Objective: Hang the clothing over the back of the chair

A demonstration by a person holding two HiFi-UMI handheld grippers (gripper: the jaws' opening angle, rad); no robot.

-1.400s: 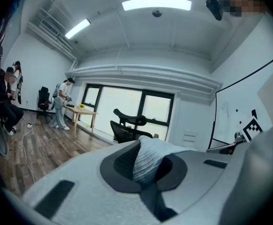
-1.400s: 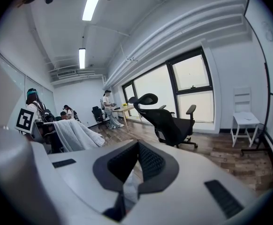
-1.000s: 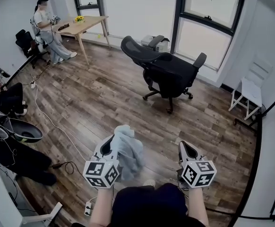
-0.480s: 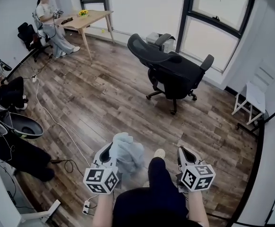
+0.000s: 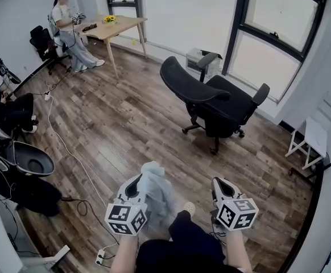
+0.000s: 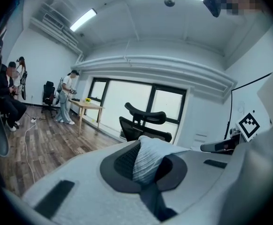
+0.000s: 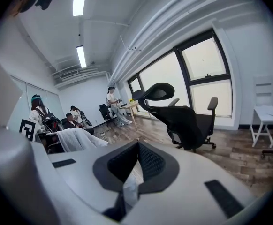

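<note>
A black mesh office chair (image 5: 211, 98) stands by the window, its tall backrest (image 5: 188, 87) leaning left. My left gripper (image 5: 140, 180) is shut on a bunched pale blue-grey garment (image 5: 155, 187) that hangs from its tips over the wood floor, well short of the chair. In the left gripper view the garment (image 6: 148, 158) fills the jaws of the left gripper (image 6: 143, 146), with the chair (image 6: 143, 123) ahead. My right gripper (image 5: 219, 182) is beside it, apart from the cloth. In the right gripper view the right gripper (image 7: 137, 144) has its pads meeting, the chair (image 7: 183, 116) lies ahead to the right, and the garment (image 7: 78, 139) shows at left.
A wooden desk (image 5: 111, 27) with a person (image 5: 69, 30) beside it stands at the back left. Another person (image 5: 0, 104) sits at the left wall near a dark round seat (image 5: 32, 164). A cable (image 5: 69, 152) crosses the floor. A white stool (image 5: 313, 138) stands at the right.
Both grippers have travelled forward across the floor with the garment still held. The chair looks nearer and sits further right in the head view. The person's leg has stepped forward.
</note>
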